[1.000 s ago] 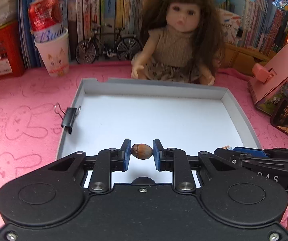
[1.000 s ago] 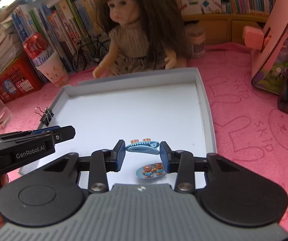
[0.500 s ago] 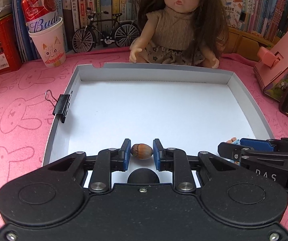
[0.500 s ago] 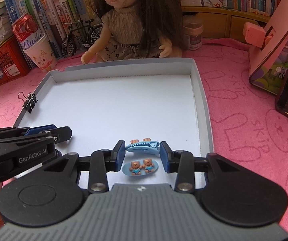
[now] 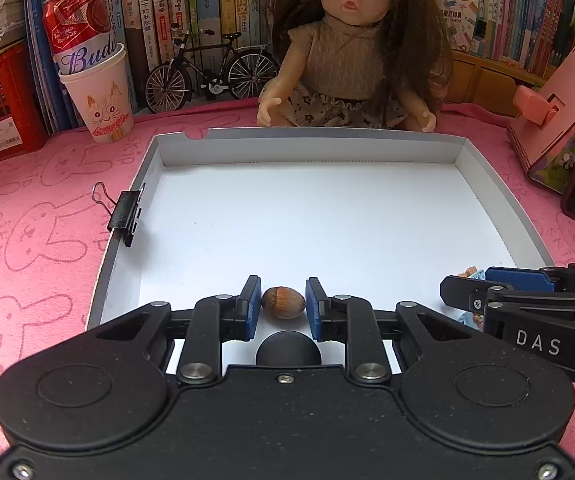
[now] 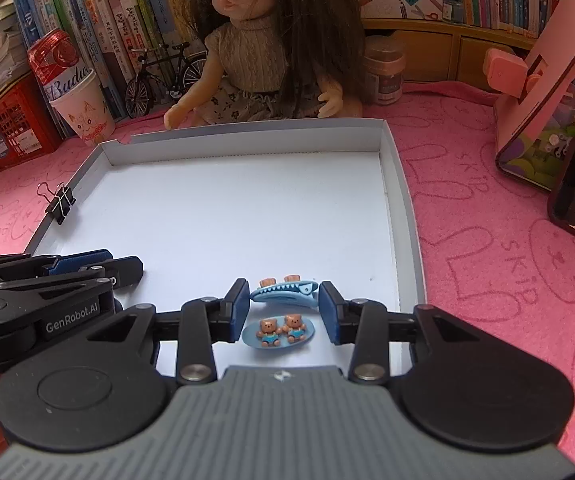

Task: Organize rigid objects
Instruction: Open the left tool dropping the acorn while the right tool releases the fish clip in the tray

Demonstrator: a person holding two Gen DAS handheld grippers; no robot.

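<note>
Left wrist view: left tongs [image 5: 283, 308] pinched narrow on a hazelnut [image 5: 283, 302], gripped across its long axis, blue pads touching both ends. Held low over the near edge of the white tray [image 5: 499, 208], at about 6 o'clock of its floor. Probably light, hard and smooth-shelled, so apt to squirt out of flat pads; best taken across the widest part, with steady squeeze. Not fragile by the look of it. Binder clip [image 5: 125, 216] clamped on the tray's rim at 9 o'clock. Doll [image 5: 351, 60] seated beyond the far rim at 12 o'clock, on the pink table [image 5: 39, 240].

Right wrist view: right tongs [image 6: 283, 312] opening, moderately wide, pads apart from the blue hair clip [image 6: 285, 294] lying between them, a sliver of gap on each side. Hair clip resting on the tray floor near 5 o'clock, close to the right rim. Just nearer the camera, a small oval charm with two bears [image 6: 279, 332], likely a second clip. Both seemingly thin, stiff, light plastic, low-lying; hard to get under, so best pinched across the narrow width, pads down to the tray floor. Glossy surface, possibly slippery.
</note>
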